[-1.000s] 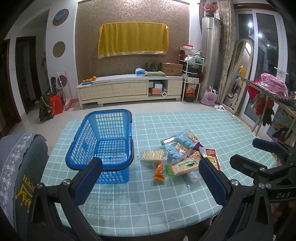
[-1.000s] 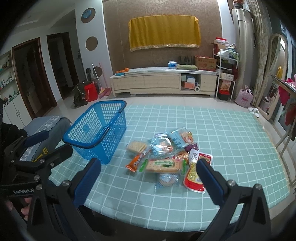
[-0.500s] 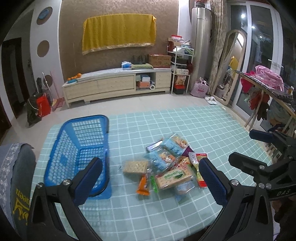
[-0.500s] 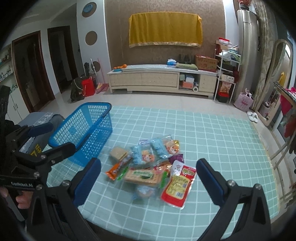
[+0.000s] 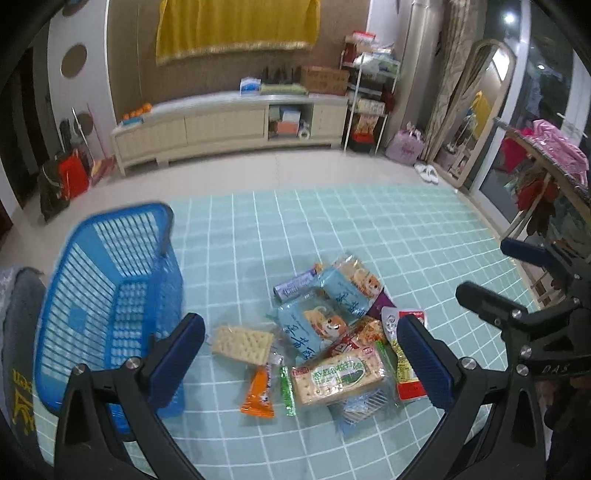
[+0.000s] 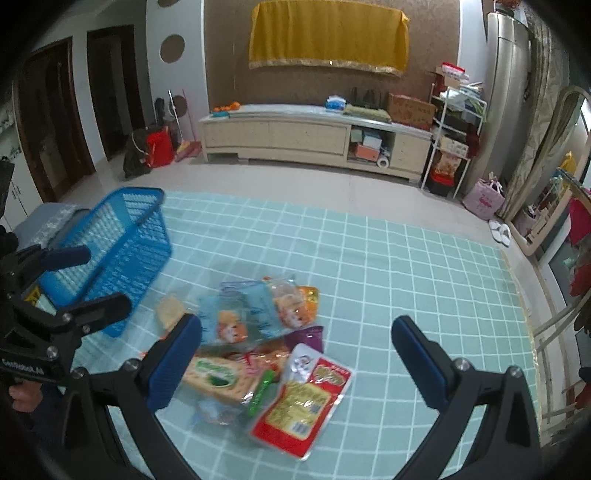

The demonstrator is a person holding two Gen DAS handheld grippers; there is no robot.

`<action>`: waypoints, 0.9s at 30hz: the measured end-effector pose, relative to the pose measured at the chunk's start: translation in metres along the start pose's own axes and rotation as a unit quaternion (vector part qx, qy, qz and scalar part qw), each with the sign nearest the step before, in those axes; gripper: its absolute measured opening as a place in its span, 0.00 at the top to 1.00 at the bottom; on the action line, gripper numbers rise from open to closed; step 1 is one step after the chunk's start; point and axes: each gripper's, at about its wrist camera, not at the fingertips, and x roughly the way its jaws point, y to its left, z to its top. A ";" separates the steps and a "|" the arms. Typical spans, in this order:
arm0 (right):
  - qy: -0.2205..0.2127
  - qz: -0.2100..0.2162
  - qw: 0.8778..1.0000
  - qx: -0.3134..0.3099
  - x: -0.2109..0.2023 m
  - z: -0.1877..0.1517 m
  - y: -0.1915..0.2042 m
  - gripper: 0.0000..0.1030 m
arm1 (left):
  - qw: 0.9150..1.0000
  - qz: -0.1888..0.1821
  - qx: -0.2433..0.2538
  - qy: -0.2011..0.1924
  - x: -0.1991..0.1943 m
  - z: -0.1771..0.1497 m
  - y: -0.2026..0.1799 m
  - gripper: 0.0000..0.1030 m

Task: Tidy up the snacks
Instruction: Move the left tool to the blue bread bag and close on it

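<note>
Both hand-held grippers [image 5: 301, 354] [image 6: 295, 356] now nearer snack pile [image 5: 332, 339]; 1 basket [image 5: 110, 295].

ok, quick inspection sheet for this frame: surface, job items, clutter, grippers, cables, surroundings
Surface: table under teal checked cloth.
Job's things: blue basket at left, nothing seen inside; snack pile beside it, including cracker pack, green-label cracker pack, red-yellow pouch, orange packet.
Clutter: nothing seen on the table beyond snacks.
Grippers: left gripper open, empty; right gripper open, empty; both above the pile.
Cables: nothing seen.
Surroundings: TV cabinet, yellow cloth, shelf rack, mirror.
</note>
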 end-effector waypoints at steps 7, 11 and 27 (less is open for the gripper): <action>0.050 0.033 0.998 -0.011 0.058 -0.003 -0.016 0.00 | 0.999 0.009 -0.010 0.046 0.051 -0.001 -0.002 0.00; 0.064 0.044 0.997 -0.026 0.082 -0.007 -0.014 0.00 | 0.997 0.017 -0.016 0.068 0.074 -0.001 0.001 0.00; 0.111 0.054 0.990 -0.073 0.158 -0.011 0.001 0.08 | 0.993 0.036 -0.039 0.110 0.123 -0.009 0.026 0.00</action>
